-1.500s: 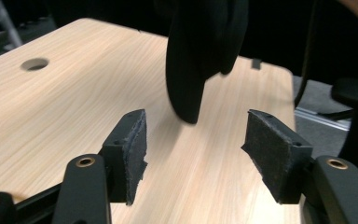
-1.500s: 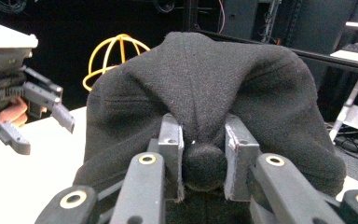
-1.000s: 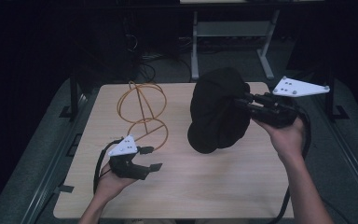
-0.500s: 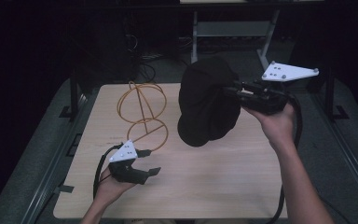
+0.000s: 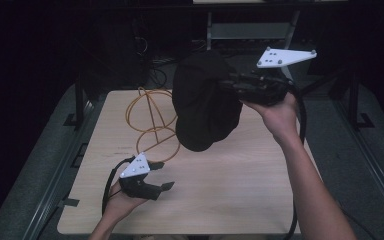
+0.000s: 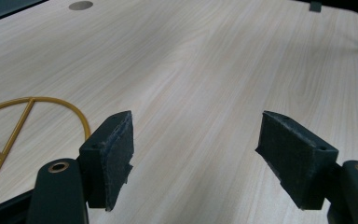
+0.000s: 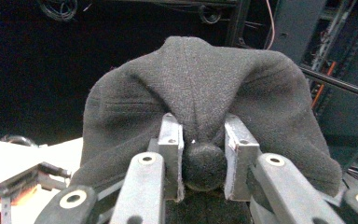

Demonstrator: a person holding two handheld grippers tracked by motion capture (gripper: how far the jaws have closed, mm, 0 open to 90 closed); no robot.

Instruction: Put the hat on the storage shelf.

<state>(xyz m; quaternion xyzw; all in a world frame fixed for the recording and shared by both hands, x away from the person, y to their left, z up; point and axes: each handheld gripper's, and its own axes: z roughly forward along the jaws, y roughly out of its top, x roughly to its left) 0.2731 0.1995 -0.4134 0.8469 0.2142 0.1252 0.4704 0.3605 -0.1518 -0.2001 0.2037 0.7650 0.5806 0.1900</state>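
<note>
A black knitted hat hangs in the air over the far middle of the wooden table. My right gripper is shut on its crown, and in the right gripper view the pads pinch a bunched knob of the hat at the right gripper. An orange wire stand stands on the table's far left, just left of the hat. My left gripper rests low near the front left. Its jaws have just been opening and stand open with nothing between them; the left gripper looks across bare wood, with the orange wire at its left.
A light metal frame and dark cabling stand behind the table. Dark floor and rails flank both long edges. A round hole is set in the tabletop. The right gripper's cable hangs beside the forearm.
My right gripper has lifted the hat higher and carried it to the left, toward the wire stand. The left hand has hardly moved.
</note>
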